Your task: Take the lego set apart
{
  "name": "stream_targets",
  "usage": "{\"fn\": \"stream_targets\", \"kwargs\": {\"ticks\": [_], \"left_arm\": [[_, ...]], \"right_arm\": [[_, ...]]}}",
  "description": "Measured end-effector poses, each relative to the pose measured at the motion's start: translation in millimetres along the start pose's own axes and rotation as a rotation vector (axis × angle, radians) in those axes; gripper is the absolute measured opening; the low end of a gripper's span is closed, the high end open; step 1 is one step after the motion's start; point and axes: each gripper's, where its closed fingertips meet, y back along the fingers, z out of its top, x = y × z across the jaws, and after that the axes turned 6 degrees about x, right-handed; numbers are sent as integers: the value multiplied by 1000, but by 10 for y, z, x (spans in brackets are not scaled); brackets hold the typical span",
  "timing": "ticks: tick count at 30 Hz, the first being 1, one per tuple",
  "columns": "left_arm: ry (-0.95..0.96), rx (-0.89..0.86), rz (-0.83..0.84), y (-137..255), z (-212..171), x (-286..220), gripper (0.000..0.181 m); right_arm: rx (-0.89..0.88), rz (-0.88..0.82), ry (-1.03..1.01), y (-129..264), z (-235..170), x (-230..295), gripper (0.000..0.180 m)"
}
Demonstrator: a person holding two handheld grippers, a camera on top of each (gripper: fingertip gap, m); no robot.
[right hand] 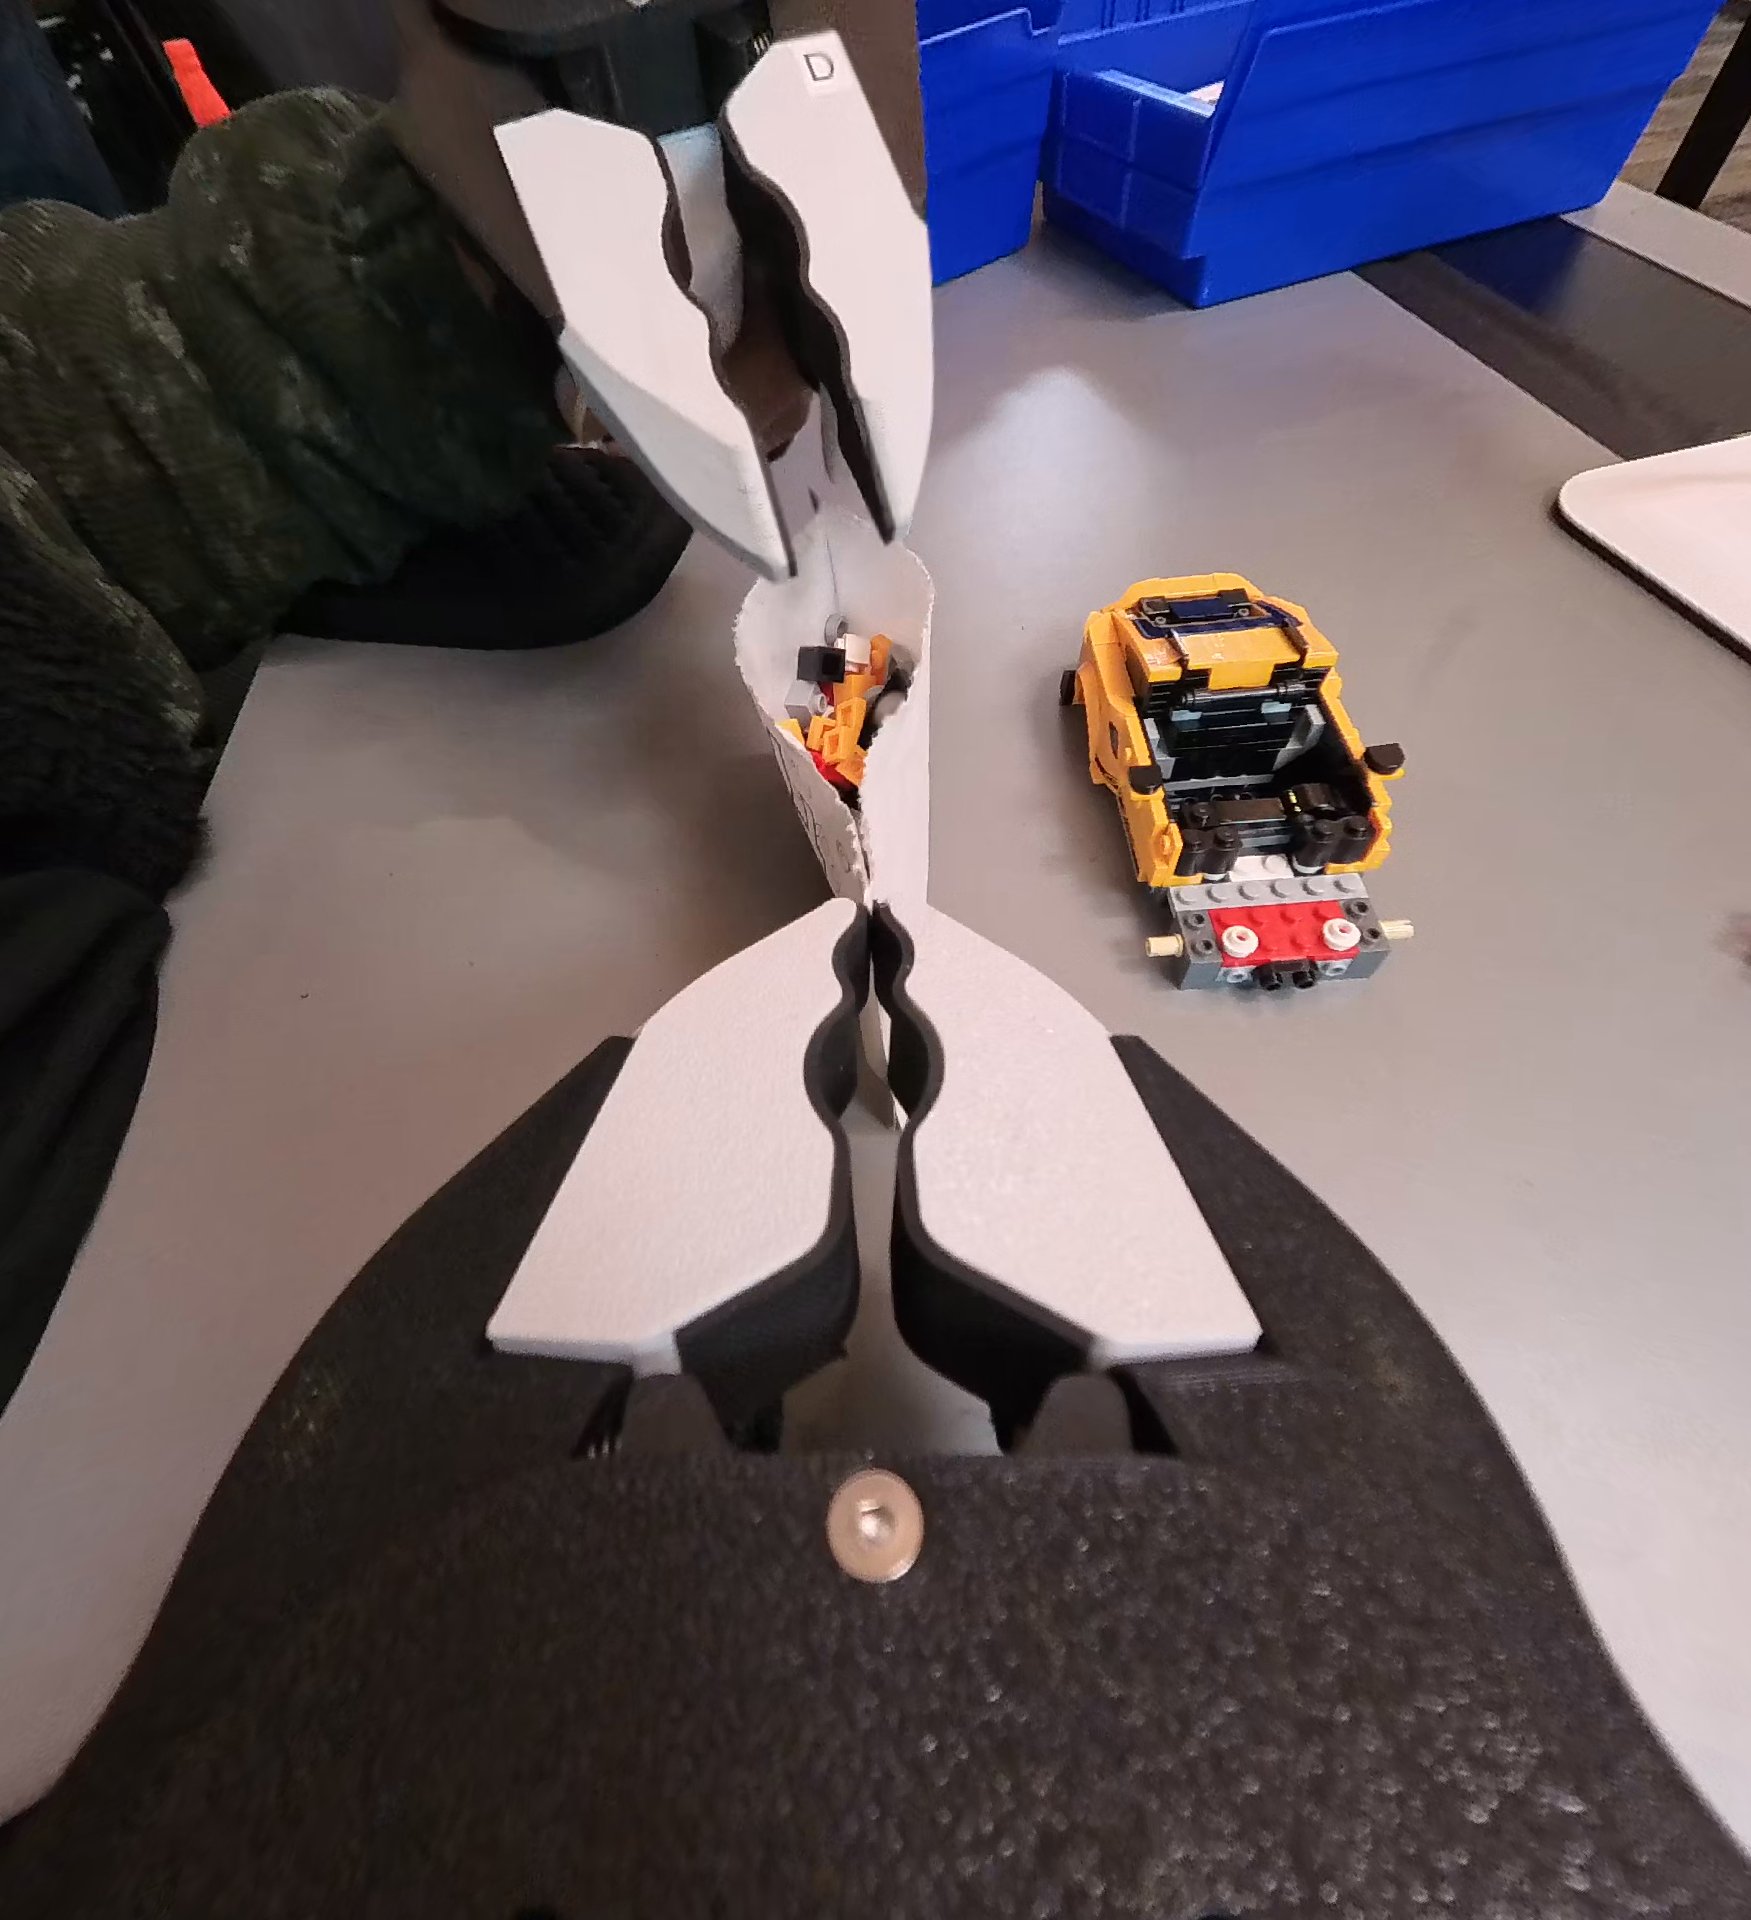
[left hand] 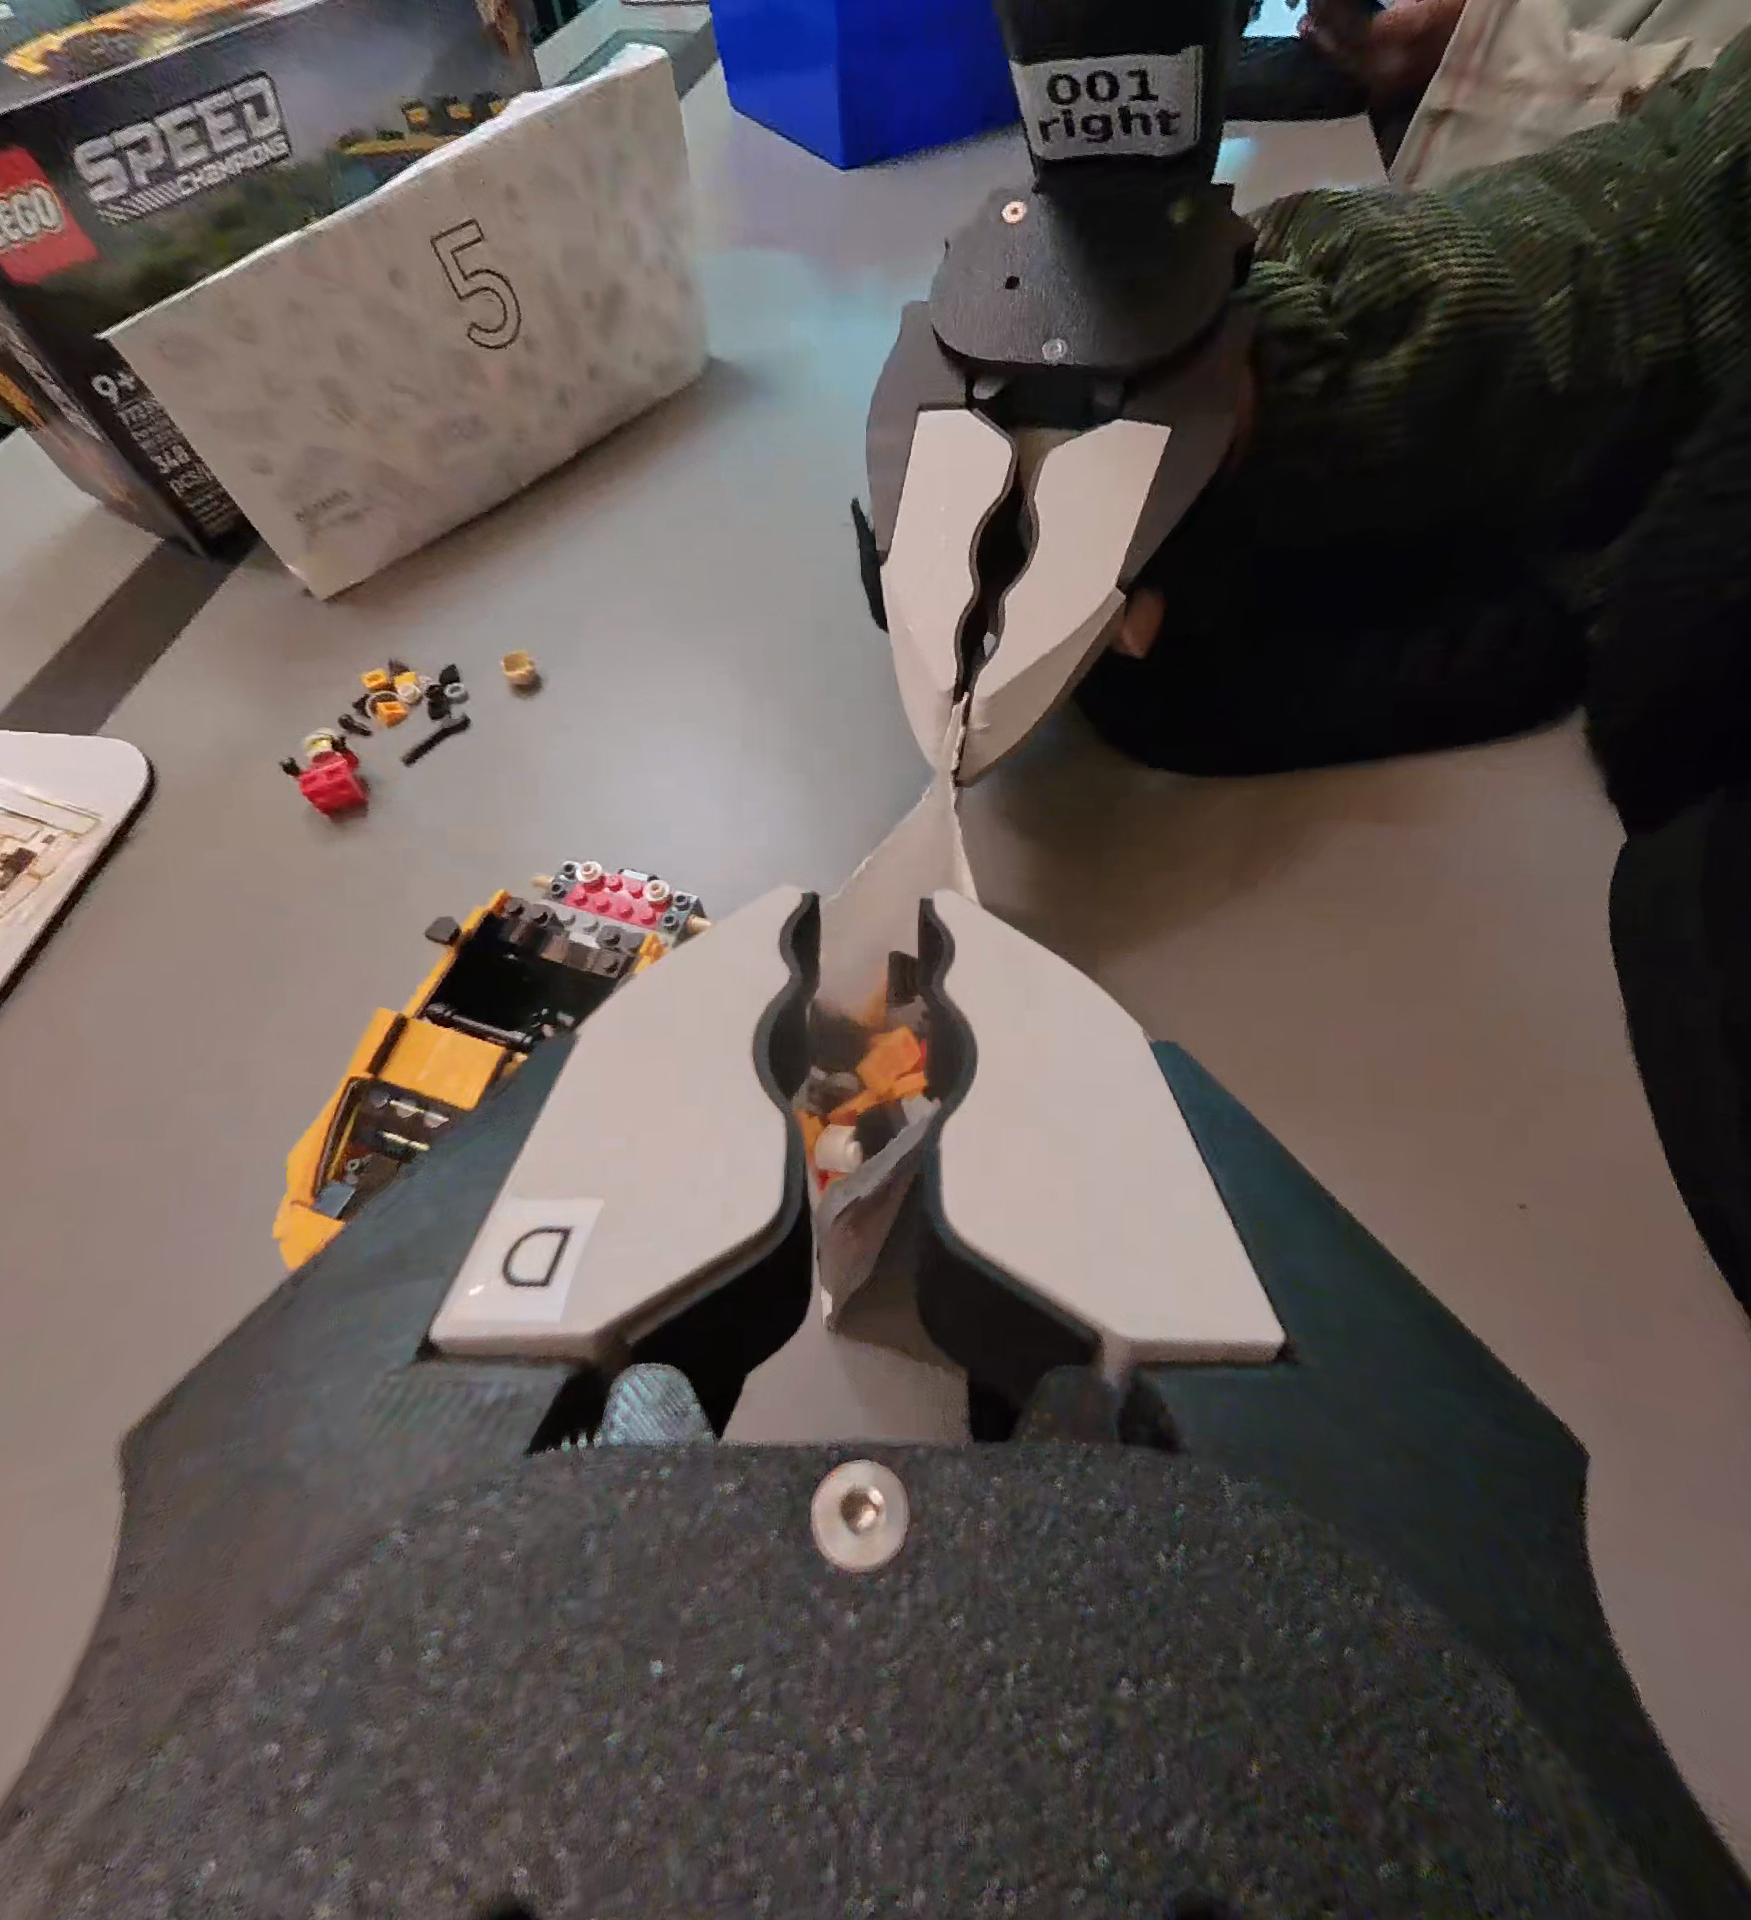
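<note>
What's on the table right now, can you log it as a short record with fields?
left gripper: shut on one edge of the paper bag
right gripper: shut on the opposite edge
paper bag: white, held open between the grippers, loose bricks inside
lego car: yellow, partly dismantled, on the grey table beside the bag
loose pieces: small pile beyond the car
set box: far side, behind another white bag
blue bins: table edge

Even indoor overhead light; soft glare patch on the grey table (right hand: 1058, 436); wide-angle bending at edges; the farther gripper in each view slightly blurred.
</note>
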Motion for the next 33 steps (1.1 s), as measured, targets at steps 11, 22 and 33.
{"fn": "stream_targets", "kwargs": {"ticks": [11, 22, 33], "left_arm": [[-6, 37, -30, 232, -244, 27, 32], [-19, 143, -30, 62, -529, 34, 0], [-104, -72, 25, 281, 126, -146, 0]], "right_arm": [[4, 7, 3, 13, -15, -10, 0], [68, 19, 88, 89, -122, -52, 9], [3, 55, 199, 158, -21, 70, 0]]}}
